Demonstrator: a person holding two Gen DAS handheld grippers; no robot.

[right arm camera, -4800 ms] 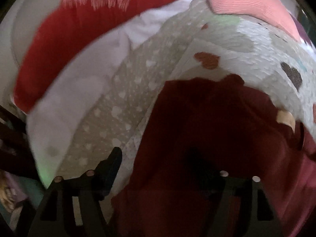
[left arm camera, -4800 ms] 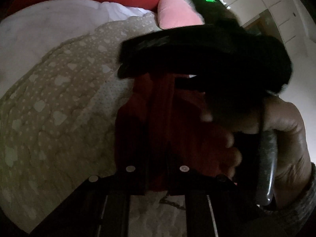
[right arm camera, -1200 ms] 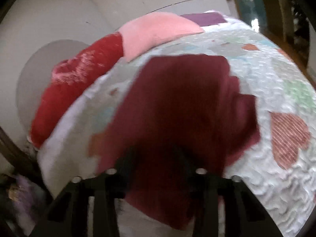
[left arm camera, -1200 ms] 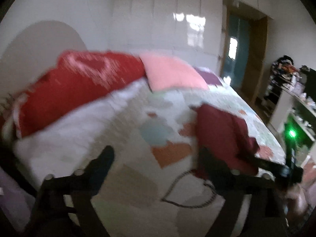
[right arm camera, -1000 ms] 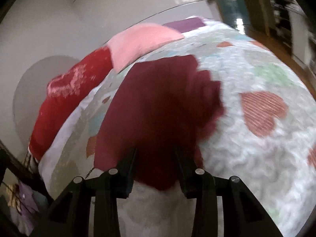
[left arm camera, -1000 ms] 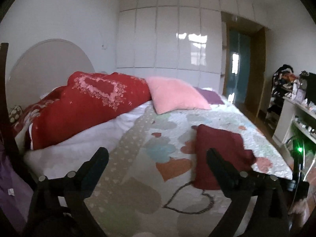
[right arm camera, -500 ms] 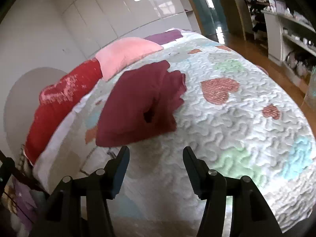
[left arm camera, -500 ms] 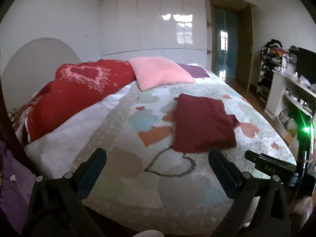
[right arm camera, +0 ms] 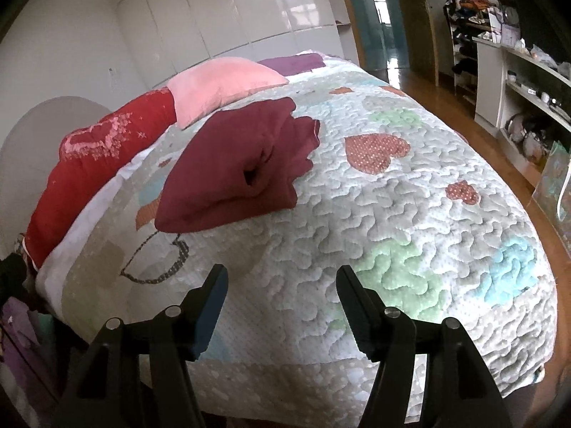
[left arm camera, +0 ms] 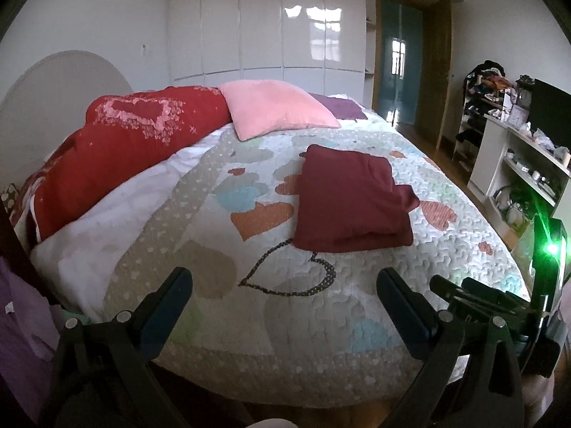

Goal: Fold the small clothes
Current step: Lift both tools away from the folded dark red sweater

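Note:
A dark red garment lies folded in a thick rectangle on the heart-patterned quilt of the bed. It also shows in the right wrist view, with its layered edge facing the camera. My left gripper is open and empty, held back from the near edge of the bed. My right gripper is open and empty too, over the near part of the quilt. The right gripper's body with a green light shows at the right of the left wrist view.
A red heart pillow, a pink pillow and a purple one lie at the head of the bed. White shelves with clutter stand at the right. A wooden floor runs beside the bed.
Both grippers have let go of the red garment and drawn back from the bed. The garment now lies folded on the quilt. Both jaws stand open.

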